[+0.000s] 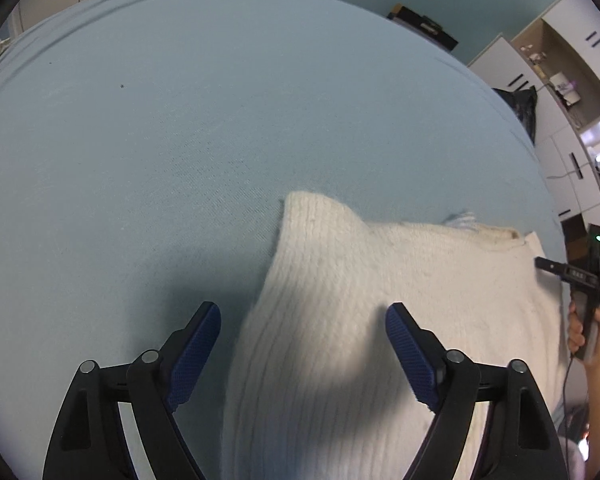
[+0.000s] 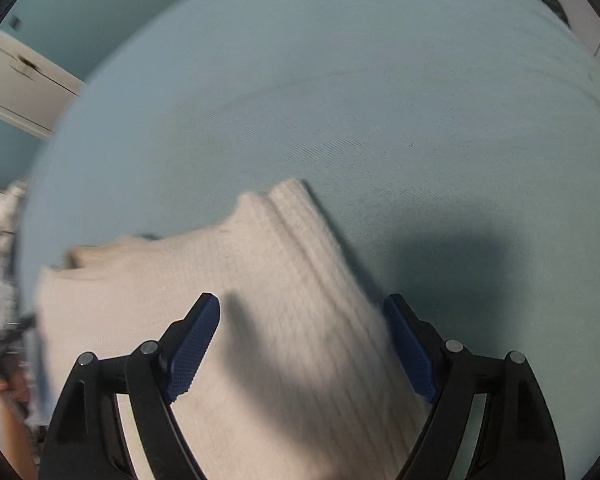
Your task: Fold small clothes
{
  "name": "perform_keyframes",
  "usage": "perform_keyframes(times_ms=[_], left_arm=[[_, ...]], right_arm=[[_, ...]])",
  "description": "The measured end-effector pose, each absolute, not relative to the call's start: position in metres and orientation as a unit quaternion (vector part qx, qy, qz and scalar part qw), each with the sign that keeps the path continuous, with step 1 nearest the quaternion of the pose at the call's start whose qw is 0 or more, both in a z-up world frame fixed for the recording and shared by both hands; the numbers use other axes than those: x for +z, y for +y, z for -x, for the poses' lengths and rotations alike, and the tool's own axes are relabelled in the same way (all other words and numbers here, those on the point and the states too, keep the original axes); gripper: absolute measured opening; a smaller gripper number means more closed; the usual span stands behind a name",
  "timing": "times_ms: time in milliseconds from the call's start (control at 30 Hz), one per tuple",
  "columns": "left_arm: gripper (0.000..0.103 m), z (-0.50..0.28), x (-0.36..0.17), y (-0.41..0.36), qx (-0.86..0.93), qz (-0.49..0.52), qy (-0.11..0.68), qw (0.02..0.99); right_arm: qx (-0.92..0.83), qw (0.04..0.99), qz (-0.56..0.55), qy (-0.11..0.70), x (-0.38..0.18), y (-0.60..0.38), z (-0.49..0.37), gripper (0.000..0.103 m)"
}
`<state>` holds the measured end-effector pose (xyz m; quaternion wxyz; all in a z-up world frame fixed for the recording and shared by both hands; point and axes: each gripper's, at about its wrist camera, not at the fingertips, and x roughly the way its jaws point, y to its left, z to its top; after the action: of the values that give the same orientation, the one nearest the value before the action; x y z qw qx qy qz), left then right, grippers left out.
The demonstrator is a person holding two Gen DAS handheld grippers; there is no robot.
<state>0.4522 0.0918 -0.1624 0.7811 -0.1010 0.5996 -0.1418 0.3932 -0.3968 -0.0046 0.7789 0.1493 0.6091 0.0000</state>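
A cream ribbed knit sweater (image 1: pixel 380 300) lies spread on a light blue bedsheet (image 1: pixel 180 120). My left gripper (image 1: pixel 303 312) hangs open over the sweater's left edge, one blue pad (image 1: pixel 198 352) over the sheet and the other over the knit. In the right wrist view the same sweater (image 2: pixel 240 300) looks blurred. My right gripper (image 2: pixel 301 308) is open above its right edge, with the knit between the pads and nothing pinched. The other gripper (image 1: pixel 580 284) shows at the far right of the left wrist view, held by a hand.
White cabinets and an open shelf (image 1: pixel 560 80) stand beyond the bed on the right. A dark bag (image 1: pixel 520 100) sits by the bed's edge. A white door or drawer front (image 2: pixel 16 88) shows at left against a teal wall.
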Motion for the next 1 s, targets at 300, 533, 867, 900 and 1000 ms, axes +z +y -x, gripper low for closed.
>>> perform_keyframes(times_ms=[300,533,867,900,1000], left_arm=[[0.011,-0.461,-0.124,0.069,-0.190,0.123,0.513,0.828],[0.011,-0.493,-0.099,0.074,-0.142,0.190,0.472,0.849],[0.028,-0.491,-0.140,0.078,-0.071,0.168,0.608,0.773],[0.032,-0.486,-0.127,0.089,-0.061,0.169,0.611,0.771],[0.055,-0.451,-0.082,0.114,-0.054,0.160,0.581,0.796]], right_arm=[[-0.007,0.876,-0.095,0.473,0.065,-0.372,-0.351,0.007],[-0.064,0.904,-0.205,0.371,0.105,-0.423,-0.328,0.007],[-0.116,0.764,-0.343,0.535,-0.004,-0.429,-0.349,0.025],[-0.114,0.769,-0.349,0.524,0.003,-0.433,-0.341,0.035],[-0.120,0.813,-0.282,0.495,0.049,-0.432,-0.305,0.065]])
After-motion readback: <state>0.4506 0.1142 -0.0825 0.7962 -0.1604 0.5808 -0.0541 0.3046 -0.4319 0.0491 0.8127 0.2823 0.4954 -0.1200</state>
